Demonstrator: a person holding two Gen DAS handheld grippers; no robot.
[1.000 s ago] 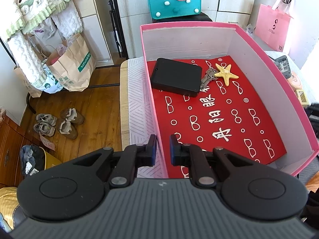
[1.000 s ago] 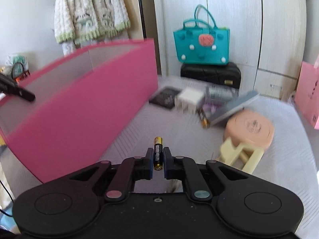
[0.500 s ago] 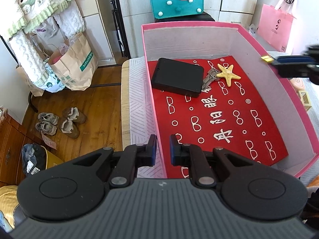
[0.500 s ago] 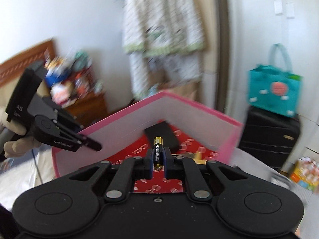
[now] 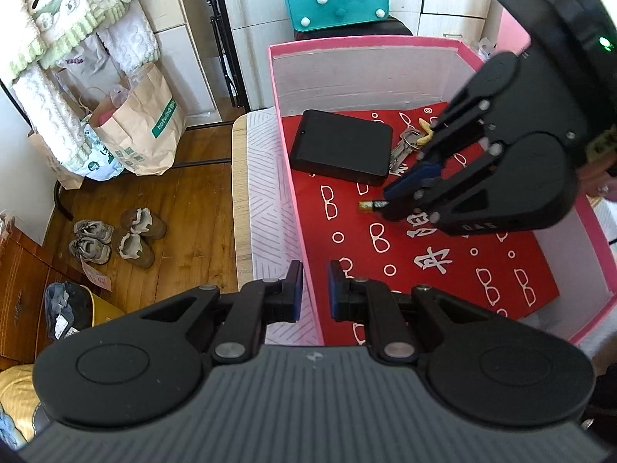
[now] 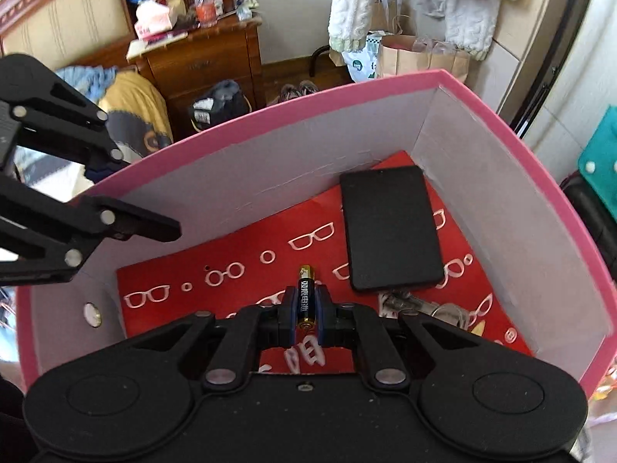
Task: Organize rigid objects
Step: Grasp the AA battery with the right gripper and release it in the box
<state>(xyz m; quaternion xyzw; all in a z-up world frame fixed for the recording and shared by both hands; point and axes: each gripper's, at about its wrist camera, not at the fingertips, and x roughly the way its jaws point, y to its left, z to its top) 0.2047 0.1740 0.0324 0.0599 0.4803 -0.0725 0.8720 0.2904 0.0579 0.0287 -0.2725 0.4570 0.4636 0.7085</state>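
My right gripper (image 6: 306,310) is clenched on a small black-and-gold cylindrical battery (image 6: 305,296), held above the red patterned liner at the centre of the open pink cardboard box (image 5: 370,42). A flat black rectangular case (image 6: 389,227) lies toward the upper right. My left gripper (image 5: 312,291) — fingers nearly together — straddles the box's near wall at lower centre.

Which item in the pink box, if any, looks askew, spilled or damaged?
Nothing stands out. The black case, keys and starfish lie flat on the red liner, and the battery sits clamped in the right gripper.
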